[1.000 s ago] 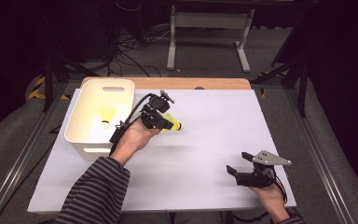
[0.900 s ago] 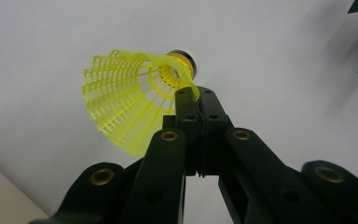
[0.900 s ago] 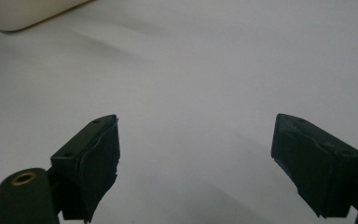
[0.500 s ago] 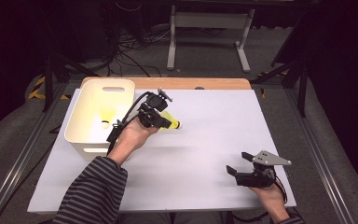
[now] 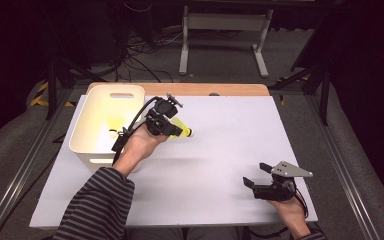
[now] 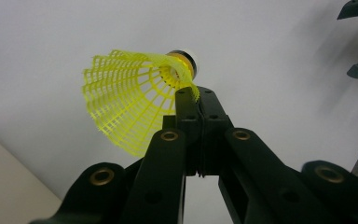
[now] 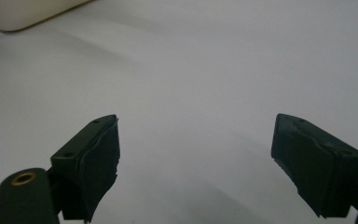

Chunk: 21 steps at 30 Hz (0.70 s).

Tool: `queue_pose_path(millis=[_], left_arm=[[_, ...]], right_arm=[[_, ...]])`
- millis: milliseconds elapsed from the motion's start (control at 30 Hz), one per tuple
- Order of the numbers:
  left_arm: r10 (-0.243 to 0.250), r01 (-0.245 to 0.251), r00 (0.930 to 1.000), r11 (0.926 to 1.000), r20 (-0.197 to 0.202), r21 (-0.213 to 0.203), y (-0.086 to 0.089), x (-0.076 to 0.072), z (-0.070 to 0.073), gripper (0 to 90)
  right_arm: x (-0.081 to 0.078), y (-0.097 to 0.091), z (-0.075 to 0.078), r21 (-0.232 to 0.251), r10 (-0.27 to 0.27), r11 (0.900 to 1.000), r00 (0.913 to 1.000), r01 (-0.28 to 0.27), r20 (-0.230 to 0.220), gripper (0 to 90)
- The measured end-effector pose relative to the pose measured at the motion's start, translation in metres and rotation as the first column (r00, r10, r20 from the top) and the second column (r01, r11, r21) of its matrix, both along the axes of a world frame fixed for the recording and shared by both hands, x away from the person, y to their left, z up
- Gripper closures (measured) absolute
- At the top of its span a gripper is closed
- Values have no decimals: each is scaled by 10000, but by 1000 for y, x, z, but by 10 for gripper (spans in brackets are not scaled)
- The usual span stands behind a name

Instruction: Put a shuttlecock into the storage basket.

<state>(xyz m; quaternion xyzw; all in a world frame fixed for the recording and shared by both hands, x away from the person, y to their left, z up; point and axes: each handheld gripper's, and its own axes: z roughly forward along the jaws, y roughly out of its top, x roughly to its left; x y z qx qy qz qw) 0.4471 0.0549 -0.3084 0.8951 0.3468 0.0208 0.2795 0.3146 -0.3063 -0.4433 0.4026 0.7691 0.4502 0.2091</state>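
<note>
Shuttlecock (image 6: 130, 100), yellow with a mesh skirt and a pale cork tip, hangs pinched in the left gripper (image 6: 196, 95), whose jaws are pressed together on the skirt's edge close to the cork. In the high view the left gripper (image 5: 176, 131) carries it above the table (image 5: 230, 130), at about 3 o'clock from the white bin (image 5: 92, 125) and just beside its rim, the cork pointing away from the bin.

The hold looks thin: only the flexible lattice is caught, so a quick swing or a knock against the bin wall could, I judge, let the shuttlecock twist free and drop on the table instead of inside.

The bin holds something yellow on its floor near the 3 o'clock wall; what it is I cannot tell.

The right gripper (image 7: 196, 154) rests at 5 o'clock on the table, its jaws wide apart with nothing between them.
</note>
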Motion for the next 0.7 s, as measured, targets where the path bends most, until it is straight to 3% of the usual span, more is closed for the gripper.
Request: queue_pose_path(millis=[700], left_arm=[[82, -79, 9998, 9998, 202, -167, 10, -5, 10, 896]], right_arm=[[1, 0, 1, 101, -112, 9999, 9997, 110, 229, 162]])
